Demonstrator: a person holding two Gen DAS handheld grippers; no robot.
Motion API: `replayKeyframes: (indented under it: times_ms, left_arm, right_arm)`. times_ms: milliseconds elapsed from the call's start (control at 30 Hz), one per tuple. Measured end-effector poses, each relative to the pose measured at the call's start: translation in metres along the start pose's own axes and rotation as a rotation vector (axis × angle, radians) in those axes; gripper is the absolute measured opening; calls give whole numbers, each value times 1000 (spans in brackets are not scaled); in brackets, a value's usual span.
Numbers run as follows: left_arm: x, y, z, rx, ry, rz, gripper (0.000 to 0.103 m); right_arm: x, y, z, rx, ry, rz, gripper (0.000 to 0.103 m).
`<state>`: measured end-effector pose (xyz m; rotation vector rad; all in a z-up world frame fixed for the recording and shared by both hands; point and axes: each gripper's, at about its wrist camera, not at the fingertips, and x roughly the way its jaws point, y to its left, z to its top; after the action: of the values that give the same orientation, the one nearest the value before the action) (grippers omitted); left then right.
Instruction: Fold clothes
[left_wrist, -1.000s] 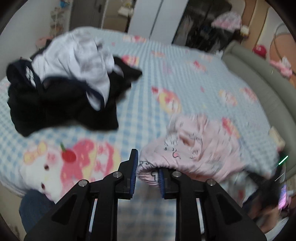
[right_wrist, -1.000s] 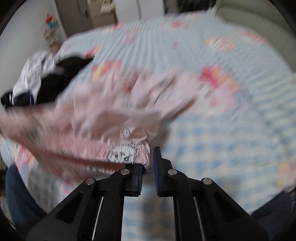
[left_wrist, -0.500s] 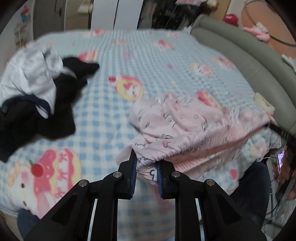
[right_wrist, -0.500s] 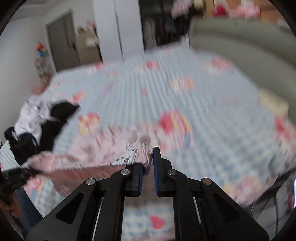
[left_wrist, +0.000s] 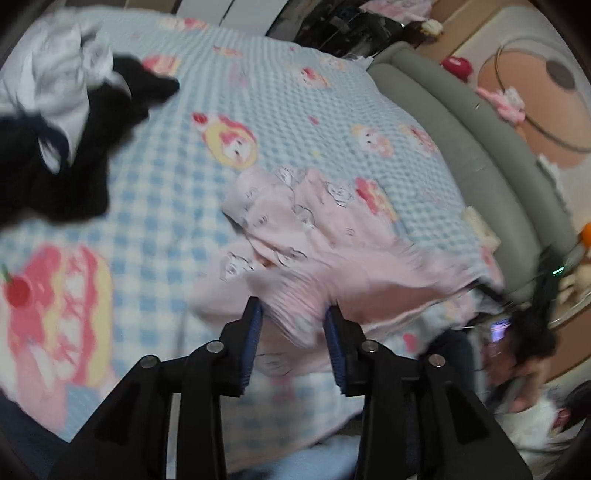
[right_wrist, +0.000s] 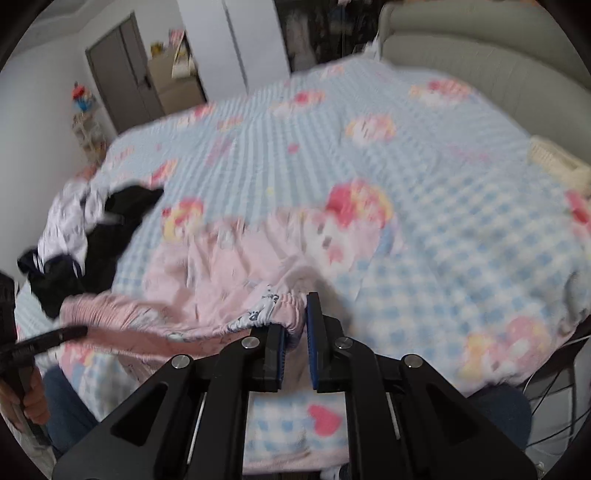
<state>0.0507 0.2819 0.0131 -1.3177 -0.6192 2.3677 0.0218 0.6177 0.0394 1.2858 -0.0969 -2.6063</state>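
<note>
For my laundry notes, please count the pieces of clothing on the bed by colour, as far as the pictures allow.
Pink printed cotton garment: 1
White crumpled fabric, in the pile: 1 at least
Black crumpled fabric, same pile: 1 at least
Total: 3 at least; the tangled pile hides any exact count.

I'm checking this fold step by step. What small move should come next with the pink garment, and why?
Probably draw the left hand-held gripper back clear of the pink garment: its jaws are opening around the waistband, while the right hand-held gripper pinches the other end above the bed.

a pale pink printed garment (left_wrist: 317, 225) lies rumpled near the bed's front edge, elastic waistband bunched.
</note>
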Motion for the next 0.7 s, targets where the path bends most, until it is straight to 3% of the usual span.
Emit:
replayKeyframes:
  times_ms: [67,100,133,233,433,533,600,633,700]
  left_arm:
    - [-7,-8,-5,51,-37,9,54]
    - [-11,-13,-7,76,-55,15,55]
    - [-9,-17,-8,109,-61,108,55]
    - [7,-20,-13,186,2,244,55]
    - [34,-23,-16,271,72,332,57]
    - [34,-32,1,297,46,299,58]
    - [47,-41,8,330,76,320,59]
    - [57,-40,10,340,110,365,59]
    - [75,-30,3,341,197,469,46]
  right_arm:
    - [12,5,-12,-6,53,37,9]
    - [18,9,-18,-14,76,51,9]
    - [23,13,-24,-22,99,64,9]
    - [38,27,-38,-36,147,97,9]
    - [37,34,-42,-54,140,72,9]
    - [34,26,-40,-44,138,45,13]
    - [33,20,-39,-47,145,23,16]
    - [33,18,-39,-48,149,13,17]
    - [35,13,-40,-45,162,0,17]
